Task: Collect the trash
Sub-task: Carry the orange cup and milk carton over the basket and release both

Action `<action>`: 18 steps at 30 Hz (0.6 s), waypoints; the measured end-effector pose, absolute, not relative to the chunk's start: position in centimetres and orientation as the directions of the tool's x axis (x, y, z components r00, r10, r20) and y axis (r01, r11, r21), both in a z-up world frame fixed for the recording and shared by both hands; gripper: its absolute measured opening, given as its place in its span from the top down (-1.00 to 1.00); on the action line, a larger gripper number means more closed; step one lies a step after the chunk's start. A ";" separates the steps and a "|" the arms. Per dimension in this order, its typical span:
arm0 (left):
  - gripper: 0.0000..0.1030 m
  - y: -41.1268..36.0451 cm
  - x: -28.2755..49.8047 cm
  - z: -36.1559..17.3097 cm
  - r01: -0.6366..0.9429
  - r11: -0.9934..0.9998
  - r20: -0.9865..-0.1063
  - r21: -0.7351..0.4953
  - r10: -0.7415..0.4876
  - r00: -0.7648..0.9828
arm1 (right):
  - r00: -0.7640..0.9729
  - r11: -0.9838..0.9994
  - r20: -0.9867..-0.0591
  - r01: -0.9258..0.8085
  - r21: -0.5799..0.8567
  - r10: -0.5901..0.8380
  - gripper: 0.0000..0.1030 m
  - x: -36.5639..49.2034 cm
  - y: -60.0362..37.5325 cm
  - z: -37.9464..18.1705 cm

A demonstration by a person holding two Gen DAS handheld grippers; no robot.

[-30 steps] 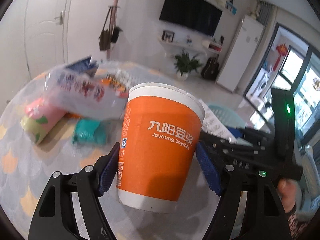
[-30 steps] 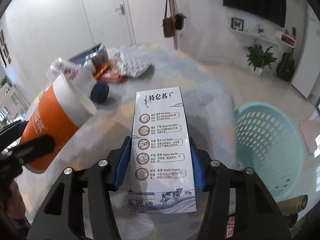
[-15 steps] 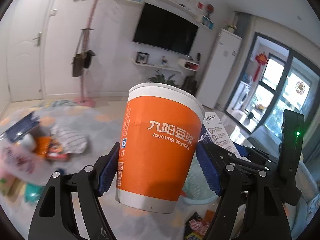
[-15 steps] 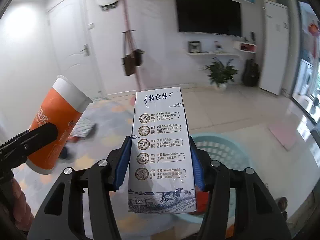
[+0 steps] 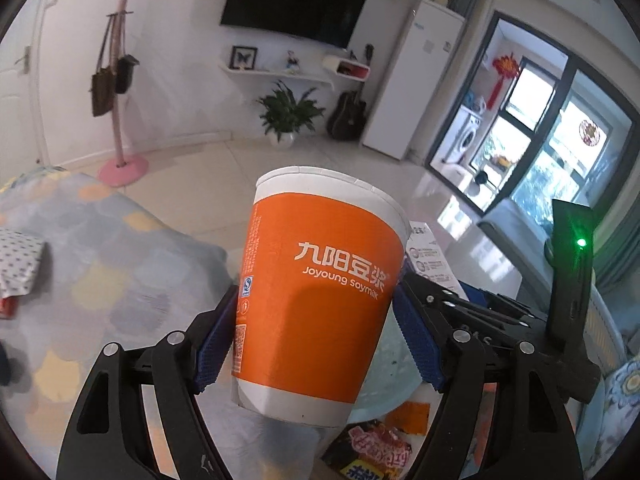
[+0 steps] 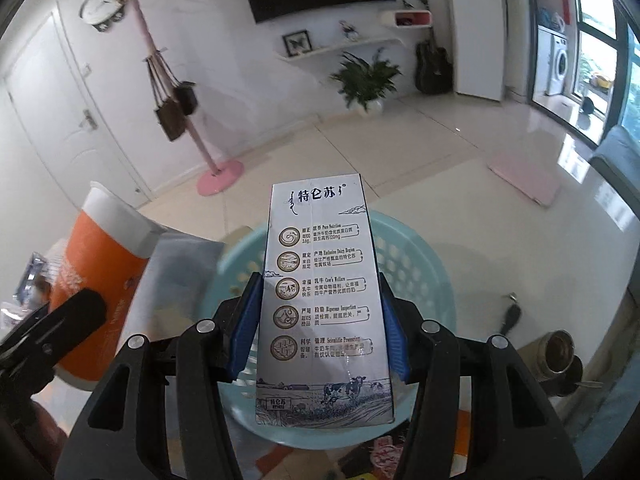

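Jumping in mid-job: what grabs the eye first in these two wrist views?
The big orange soymilk cup fills the left wrist view, between the opening jaws of the left gripper. In the right wrist view, the right gripper clamps a white milk carton directly above the teal laundry-style basket on the floor.

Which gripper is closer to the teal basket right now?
Right. The right gripper holds the milk carton directly over the teal basket; the left gripper, jaws opening around the orange cup, sits toward its side.
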State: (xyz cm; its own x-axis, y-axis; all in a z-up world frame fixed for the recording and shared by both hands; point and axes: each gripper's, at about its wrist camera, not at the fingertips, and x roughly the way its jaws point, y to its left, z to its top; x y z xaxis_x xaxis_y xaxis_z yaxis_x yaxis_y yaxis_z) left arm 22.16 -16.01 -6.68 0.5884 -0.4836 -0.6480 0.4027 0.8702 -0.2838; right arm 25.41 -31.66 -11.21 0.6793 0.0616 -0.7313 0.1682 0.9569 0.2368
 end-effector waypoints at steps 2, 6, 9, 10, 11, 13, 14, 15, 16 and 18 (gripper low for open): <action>-0.45 -16.3 22.5 -7.2 0.395 0.877 -0.663 -0.274 -0.469 0.583 | 0.662 0.954 -0.745 0.169 0.247 0.075 0.00 25.9 -31.9 -12.0; -0.47 -16.2 22.6 -7.7 0.390 0.879 -0.674 -0.276 -0.466 0.573 | 0.658 0.950 -0.749 0.180 0.255 0.076 0.00 25.9 -32.4 -12.6; -0.47 -16.0 22.6 -7.8 0.388 0.879 -0.674 -0.276 -0.465 0.573 | 0.658 0.949 -0.750 0.187 0.255 0.072 -0.02 25.5 -32.6 -12.8; -0.47 -15.8 22.5 -7.7 0.387 0.879 -0.673 -0.278 -0.466 0.575 | 0.659 0.948 -0.749 0.187 0.256 0.072 -0.02 25.4 -32.6 -12.7; -0.47 -15.5 22.3 -7.6 0.387 0.878 -0.671 -0.281 -0.468 0.576 | 0.660 0.948 -0.748 0.188 0.257 0.072 -0.02 25.3 -32.6 -12.7; -0.47 -14.9 22.1 -7.5 0.388 0.876 -0.664 -0.286 -0.474 0.579 | 0.662 0.947 -0.746 0.186 0.260 0.075 -0.02 25.2 -32.7 -12.7; -0.48 -14.8 21.9 -7.4 0.388 0.876 -0.661 -0.287 -0.474 0.582 | 0.663 0.947 -0.744 0.182 0.263 0.079 -0.02 25.1 -32.5 -12.6; -0.47 -14.4 21.7 -7.3 0.387 0.875 -0.655 -0.289 -0.476 0.587 | 0.664 0.948 -0.743 0.179 0.263 0.080 -0.02 25.0 -32.5 -12.5; -0.47 -14.3 21.5 -7.1 0.388 0.874 -0.649 -0.291 -0.479 0.591 | 0.666 0.949 -0.741 0.175 0.261 0.081 -0.02 25.0 -32.4 -12.3; -0.47 -13.7 21.1 -6.5 0.391 0.871 -0.633 -0.297 -0.486 0.602 | 0.671 0.952 -0.737 0.164 0.260 0.086 -0.02 24.7 -32.0 -12.0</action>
